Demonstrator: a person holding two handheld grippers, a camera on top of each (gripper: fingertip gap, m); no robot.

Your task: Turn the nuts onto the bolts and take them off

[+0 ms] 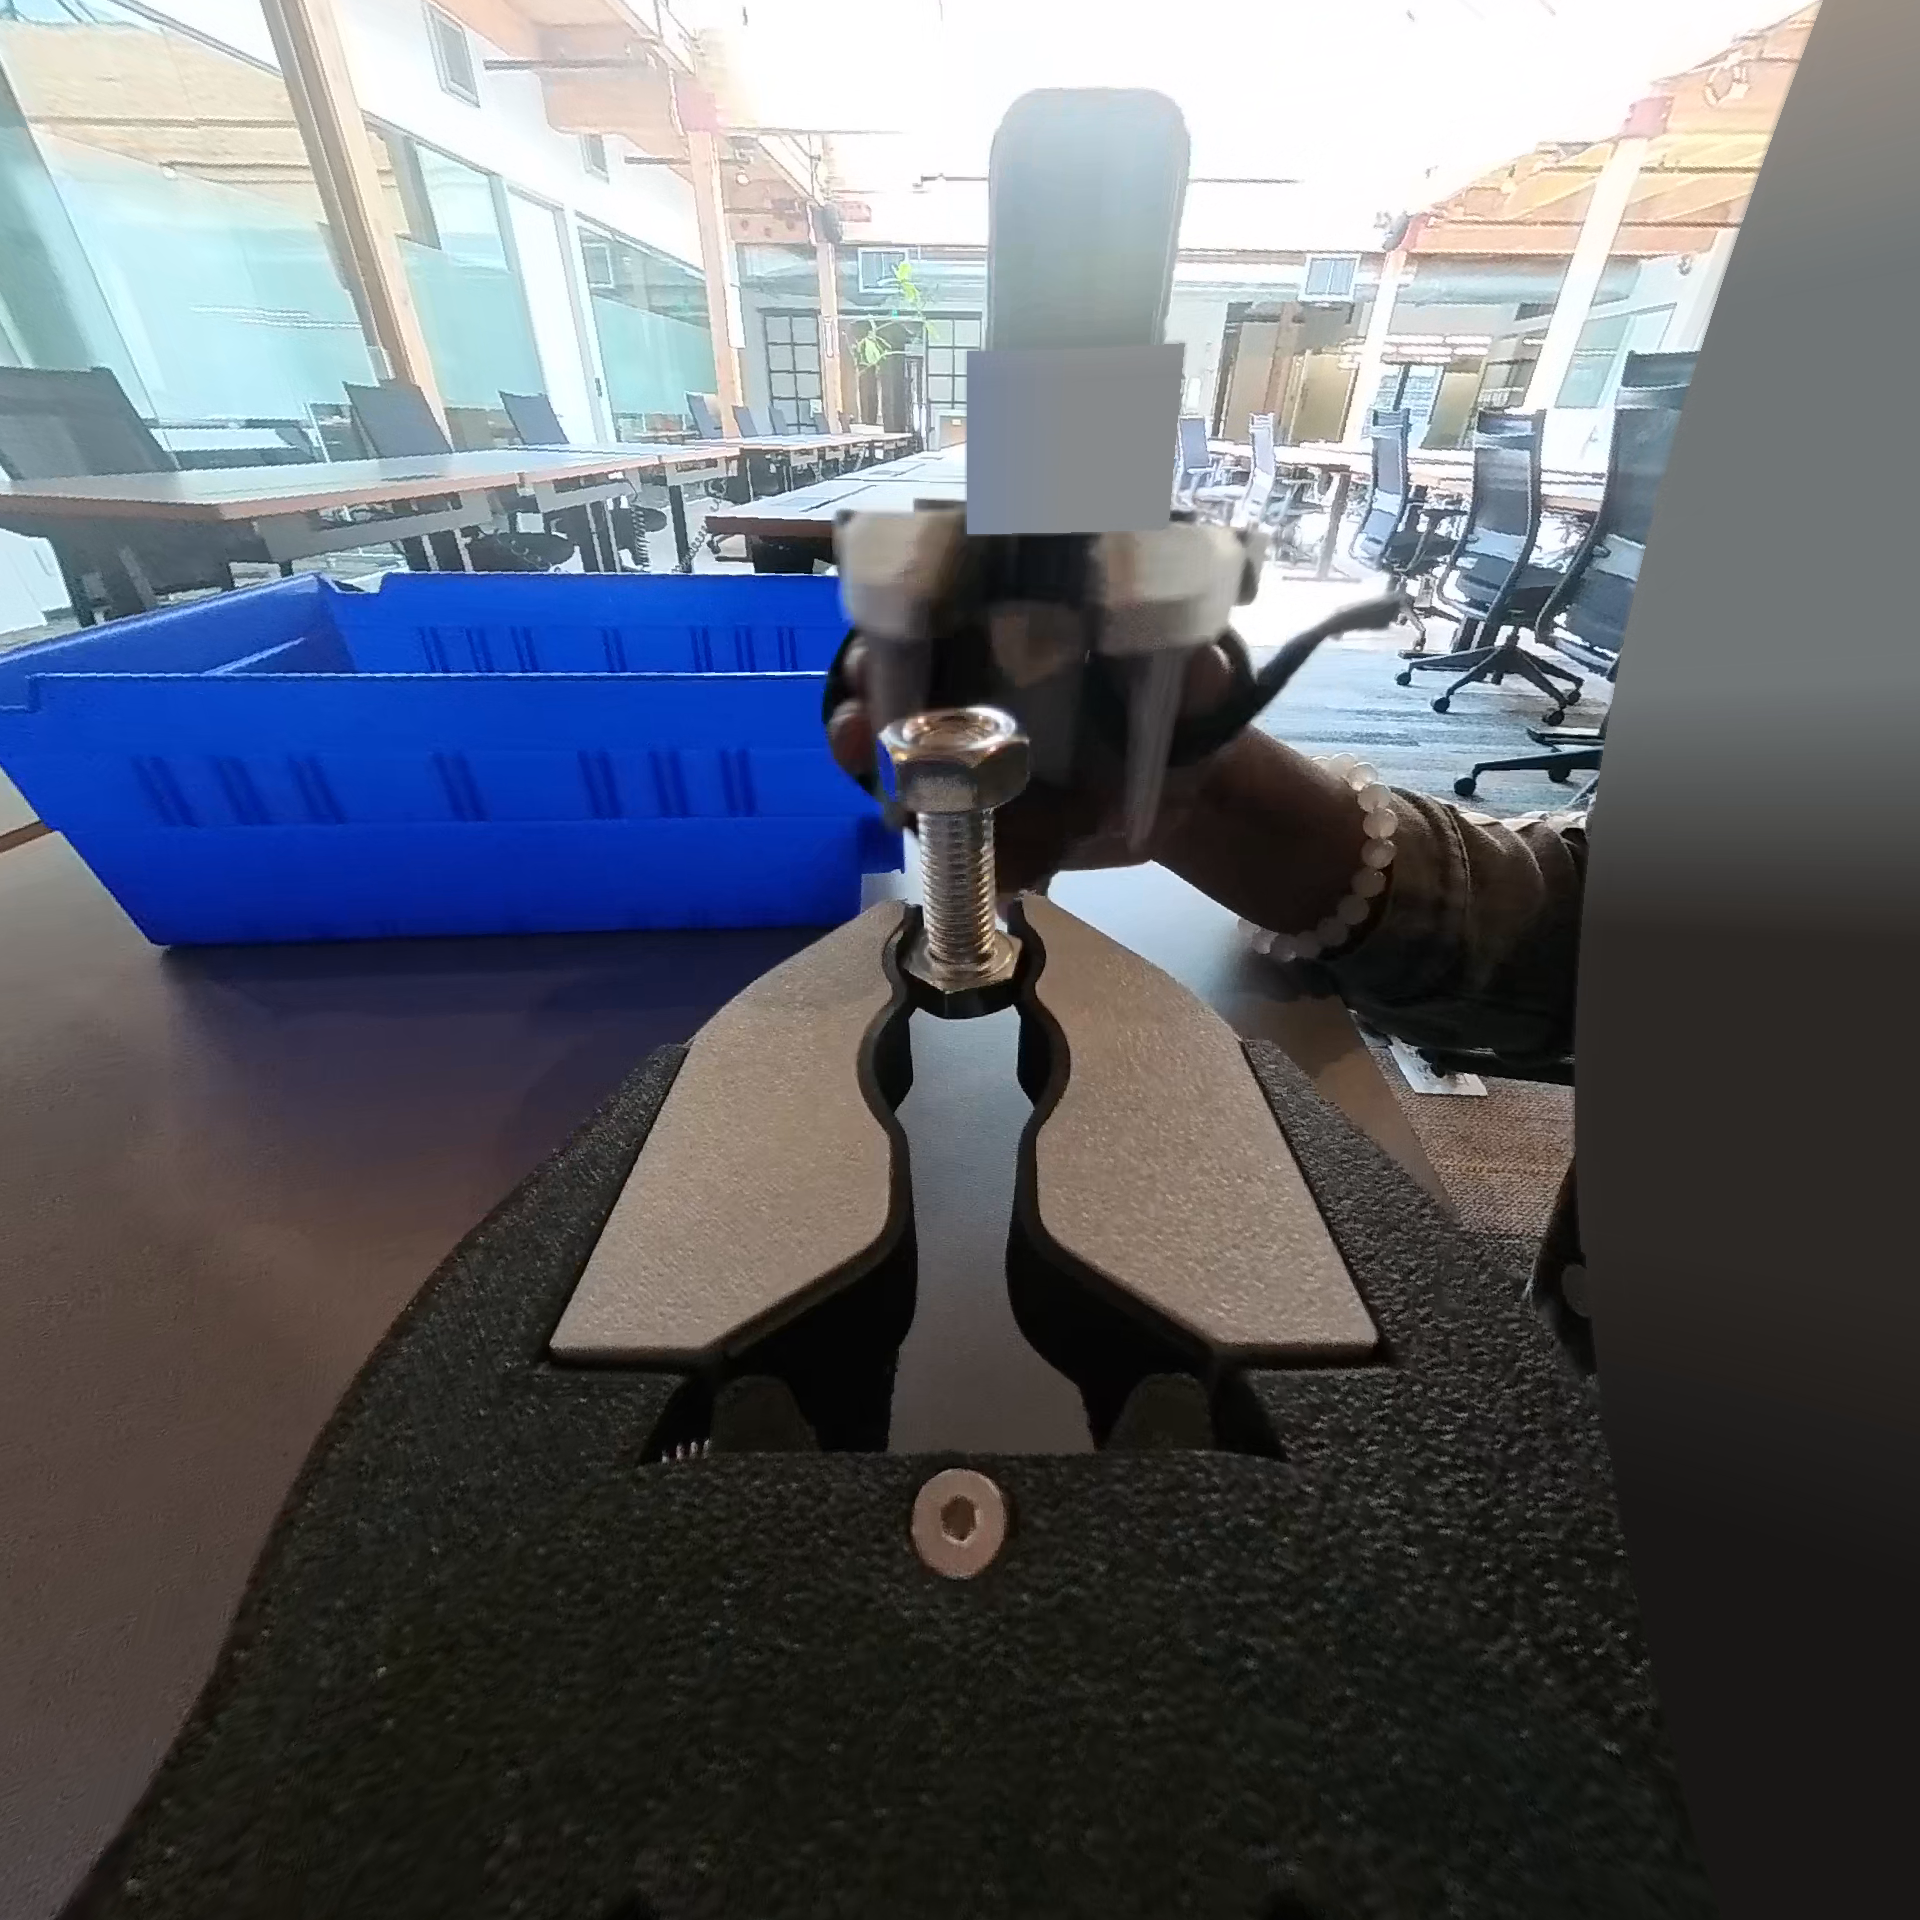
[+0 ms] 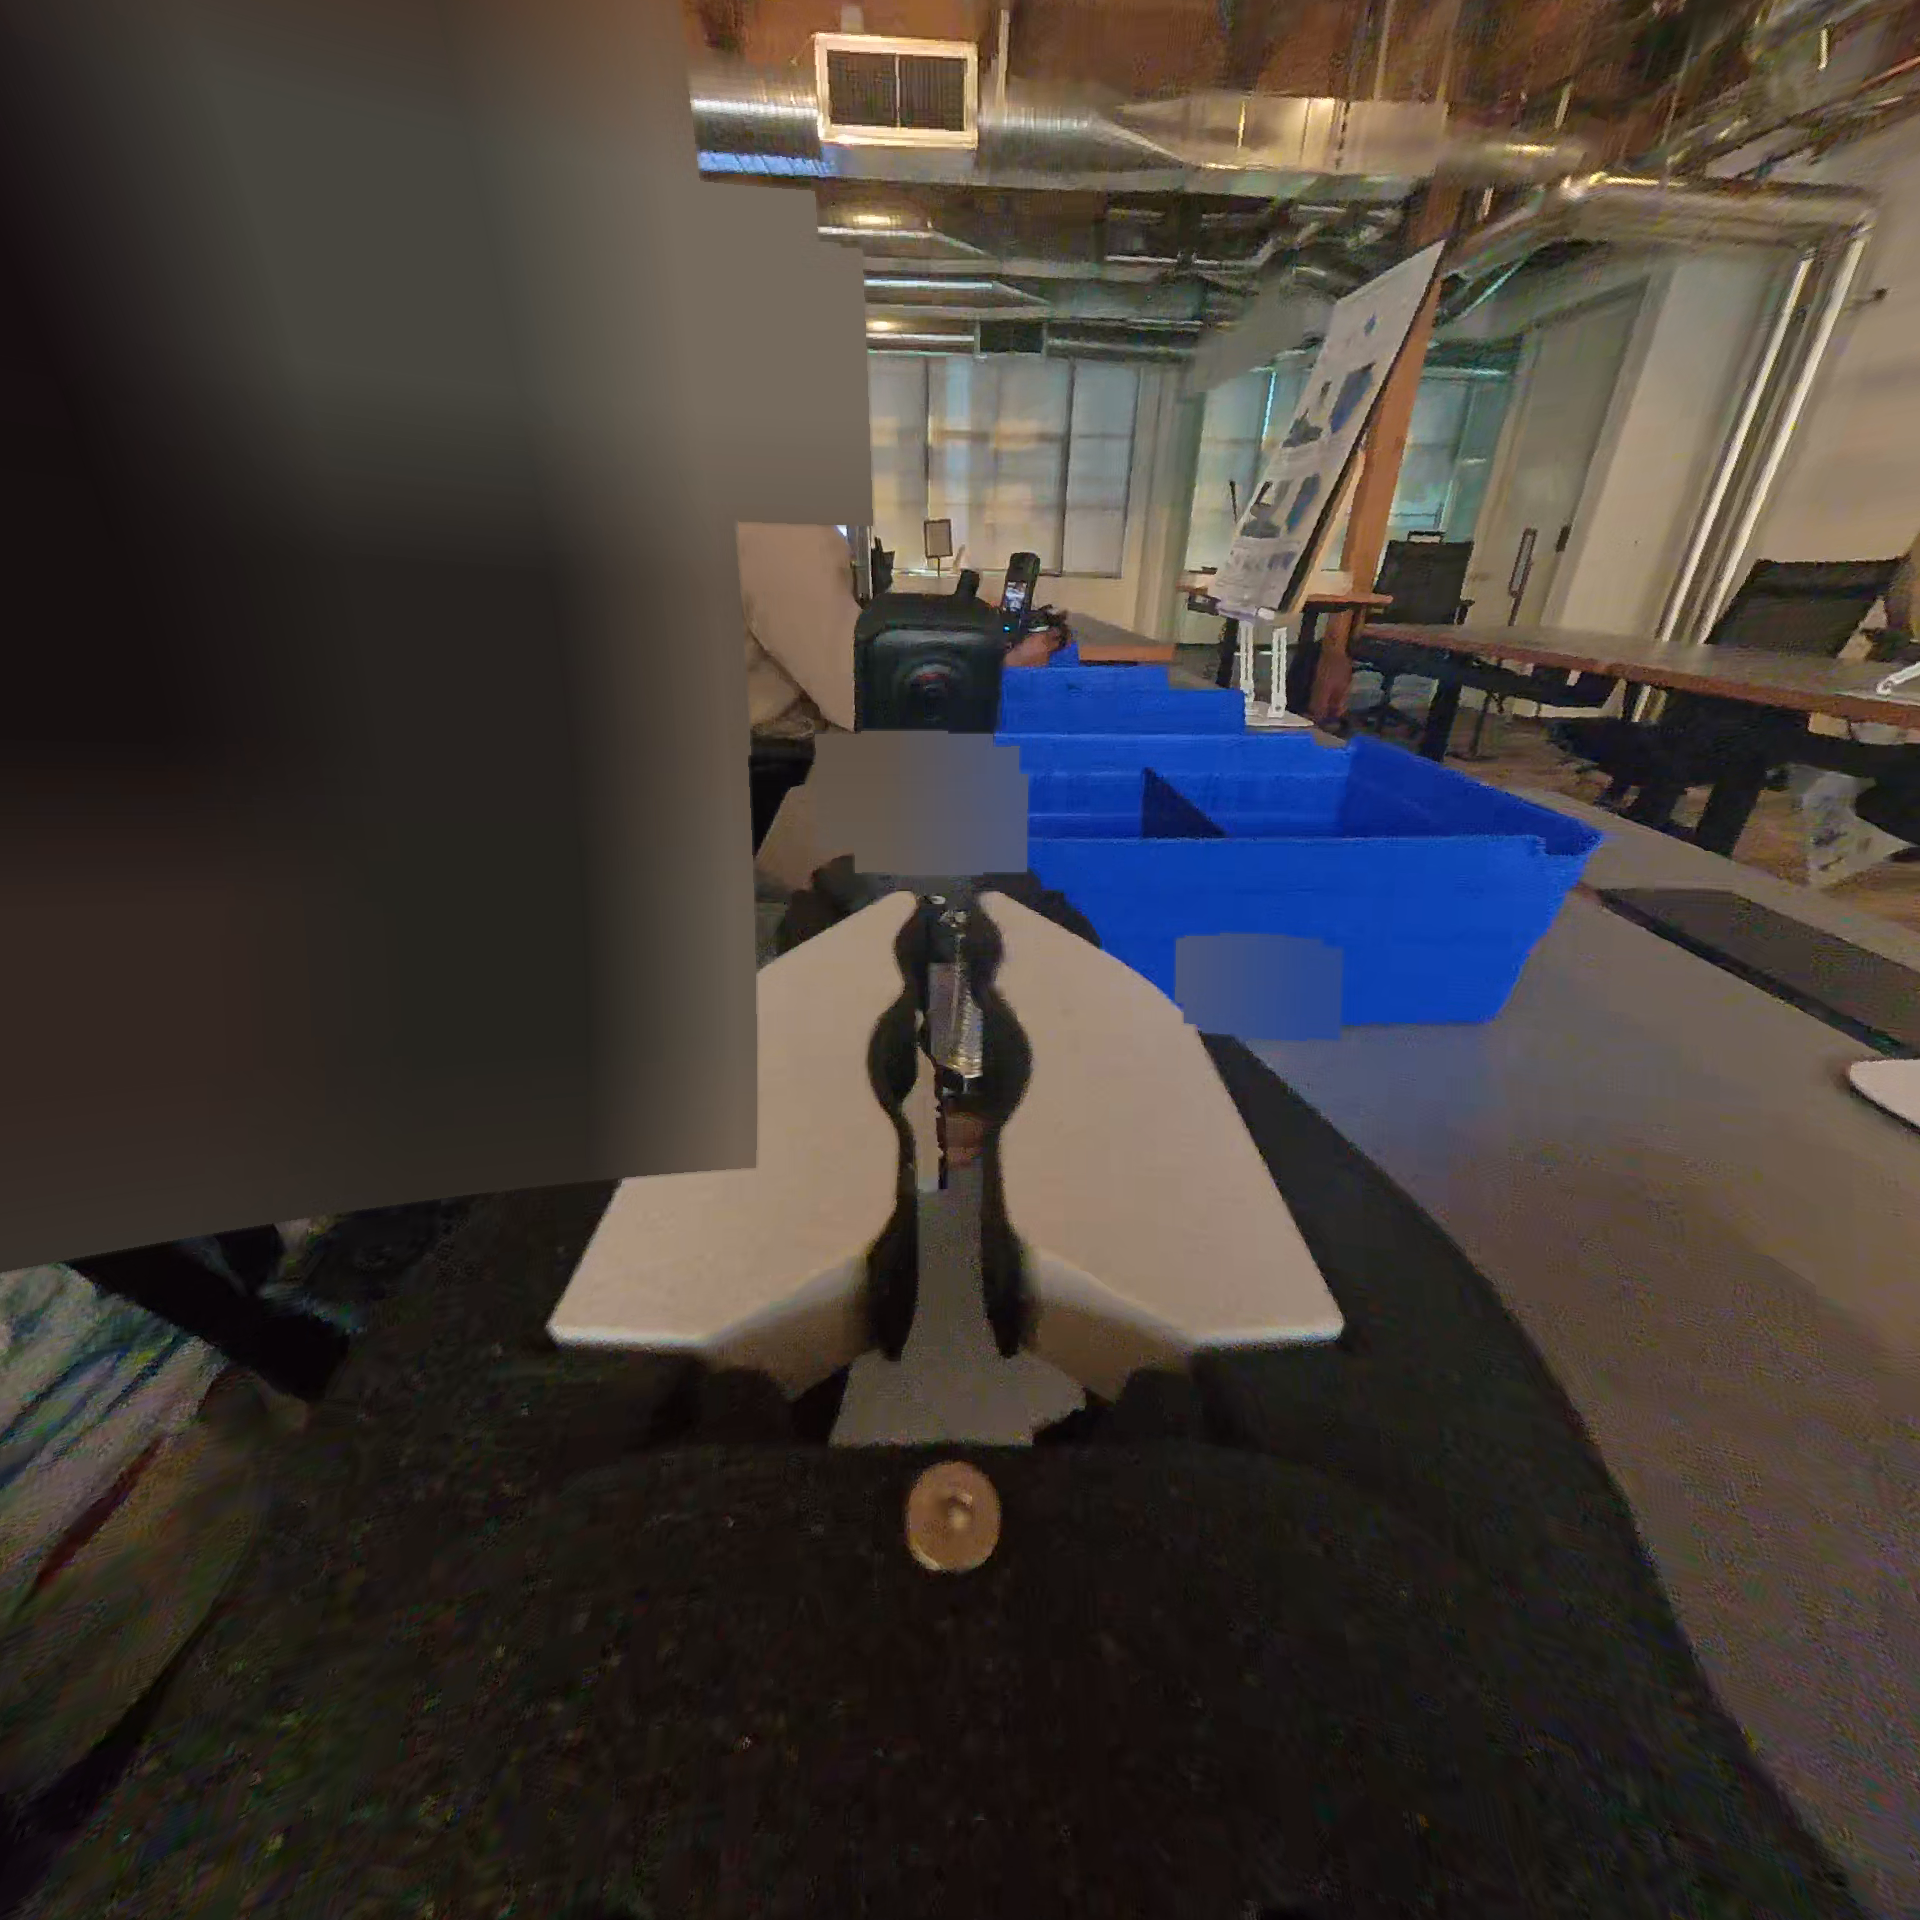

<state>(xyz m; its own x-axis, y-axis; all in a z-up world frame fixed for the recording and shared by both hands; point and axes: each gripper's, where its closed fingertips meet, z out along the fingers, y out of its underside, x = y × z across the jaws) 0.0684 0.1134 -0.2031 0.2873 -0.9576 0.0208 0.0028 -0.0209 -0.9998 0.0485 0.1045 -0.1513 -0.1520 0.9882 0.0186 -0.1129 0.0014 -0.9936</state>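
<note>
**Bolt held upright at its head, nut sitting at the top of the thread**

The left gripper [image 1: 958, 961] is clamped on the head of a silver bolt [image 1: 954, 894], its two grey fingers [image 1: 769, 1132] closed around the hexagonal head at their tips. The bolt stands upright above a dark table [image 1: 312, 1091], thread pointing up. A silver nut [image 1: 956, 764] sits at the very top of the thread, level with the bolt's end.

Just behind the nut, the right gripper [image 1: 1023, 717] points downward, held in a person's hand [image 1: 1174, 790] that wears a pale bead bracelet [image 1: 1361, 862]. In the left wrist view its fingertips look blurred and lie beside and behind the nut; contact cannot be made out.

In the right wrist view, that gripper's fingers [image 2: 1122, 1122] stand close together with the threaded bolt [image 2: 961, 1023] seen between them; whether they press on the nut or the thread cannot be told, as the tips are blurred.

A blue plastic bin [image 1: 447, 748] with a divider stands on the table to the left of the bolt, well behind it.
</note>
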